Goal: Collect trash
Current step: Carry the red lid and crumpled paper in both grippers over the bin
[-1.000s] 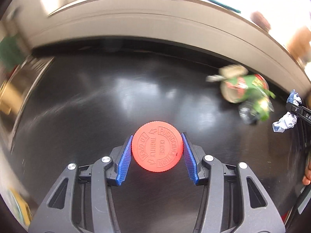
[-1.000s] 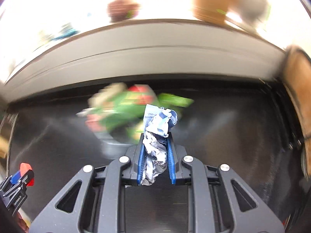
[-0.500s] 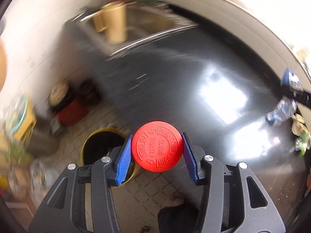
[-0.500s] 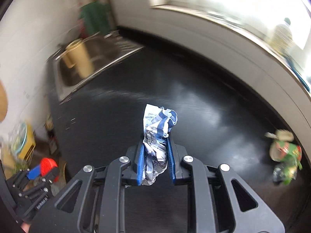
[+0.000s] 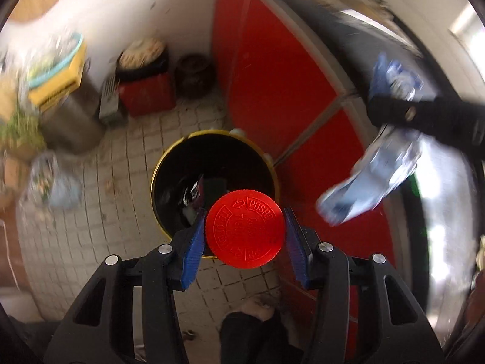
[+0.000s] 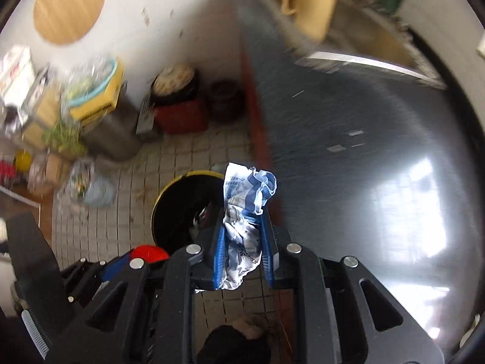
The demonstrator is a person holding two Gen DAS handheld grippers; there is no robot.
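Note:
My left gripper (image 5: pixel 244 223) is shut on a round red screw cap (image 5: pixel 245 229) with raised lettering. It hangs over the near rim of a yellow-rimmed black trash bin (image 5: pixel 158 163) on the tiled floor, which holds some trash. My right gripper (image 6: pixel 242 230) is shut on a crumpled blue-and-white wrapper (image 6: pixel 247 200), just right of the bin (image 6: pixel 166 195) and above the counter's edge. The left wrist view shows that wrapper (image 5: pixel 372 179), blurred, to the right of the bin. The right wrist view shows the red cap (image 6: pixel 148 253) at lower left.
Red cabinet fronts (image 5: pixel 272 75) drop from the black countertop (image 6: pixel 363 151) beside the bin. A sink holding a yellow pitcher (image 6: pixel 312 3) lies further along. A red box (image 5: pixel 147 94), a metal can (image 5: pixel 69 124) and a plastic bag (image 5: pixel 53 182) crowd the floor. A person's foot (image 5: pixel 257 309) is below.
Both grippers swung off the black countertop and turned toward the floor. The trash bin came into view beneath them. The cap and the wrapper stayed gripped.

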